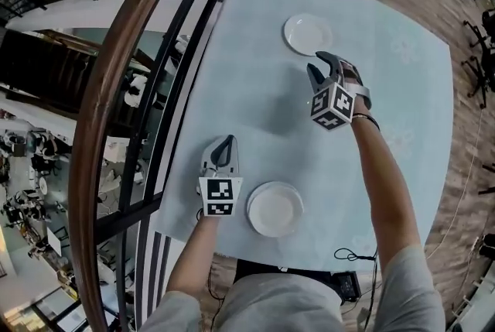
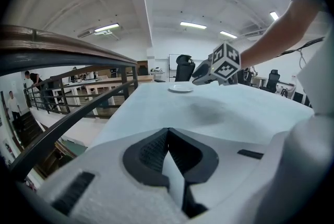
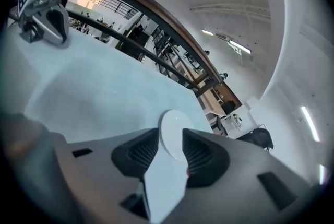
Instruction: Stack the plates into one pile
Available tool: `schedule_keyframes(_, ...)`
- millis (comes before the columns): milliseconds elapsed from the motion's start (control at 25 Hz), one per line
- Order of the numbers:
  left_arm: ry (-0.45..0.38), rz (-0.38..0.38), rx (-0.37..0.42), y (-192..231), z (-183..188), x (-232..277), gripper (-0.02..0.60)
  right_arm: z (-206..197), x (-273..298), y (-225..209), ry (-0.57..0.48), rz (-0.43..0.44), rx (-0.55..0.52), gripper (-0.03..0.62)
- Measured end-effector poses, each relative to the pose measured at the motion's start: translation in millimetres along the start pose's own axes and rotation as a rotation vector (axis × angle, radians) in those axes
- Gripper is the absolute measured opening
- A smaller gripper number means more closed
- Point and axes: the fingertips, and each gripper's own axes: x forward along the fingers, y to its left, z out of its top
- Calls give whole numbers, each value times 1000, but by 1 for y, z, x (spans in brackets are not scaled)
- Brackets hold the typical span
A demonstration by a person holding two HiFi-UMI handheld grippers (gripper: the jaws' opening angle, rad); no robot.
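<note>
Looking down from the head view and spotting two white plates lying well apart on the pale table: the far plate up toward the far edge, the near plate down close to the person's body. Not sharing one pile at this point.

Finding the right gripper just short of the far plate, pointing at its near rim. Judging from the left gripper view, hanging above the tabletop rather than resting on it. Checking the right gripper view for the claw: standing moderately open, gripping nothing, just framing the far plate in the gap beyond the pads. Also catching the left gripper up in that view's corner, plus the wooden railing curving behind it.

Seeing the left gripper in the head view just beside the near plate, on its left side. Reading its claw in the left gripper view: pinched fully together at the tips, clamping nothing. Missing the near plate entirely in that view, and only picking up the far plate in the distance.
</note>
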Motion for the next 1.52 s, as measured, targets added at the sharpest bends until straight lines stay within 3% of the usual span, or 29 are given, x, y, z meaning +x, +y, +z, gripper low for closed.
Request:
schedule_keyframes(160,-15,0,-1,0,2,-1,17,-18,38,0,75,47,26,141)
schedule_keyframes(320,-25,-1,-3,0,0,-4,17,-22,51,1,83,102,86,141)
schedule_keyframes(560,-15,7,-3,1,4,-4,17,-17,66,6,74,145,42,140)
schedule_keyframes(800,-18,2,2,1,-3,0,17,-25,74,10,90,123,33,132)
schedule_keyframes(880,-18,6,1,2,-5,0,17,-25,78,17,108,112,-34,58)
schedule_keyframes(1000,-17,8,-3,1,-5,1,17,-27,82,20,155,85,-145,43)
schedule_keyframes(1120,-16,8,-4,1,-5,3,17,-31,82,20,194,97,-184,40)
schedule_keyframes(1520,-27,17,-23,7,-2,21,17,-9,31,-10,96,21,-30,32)
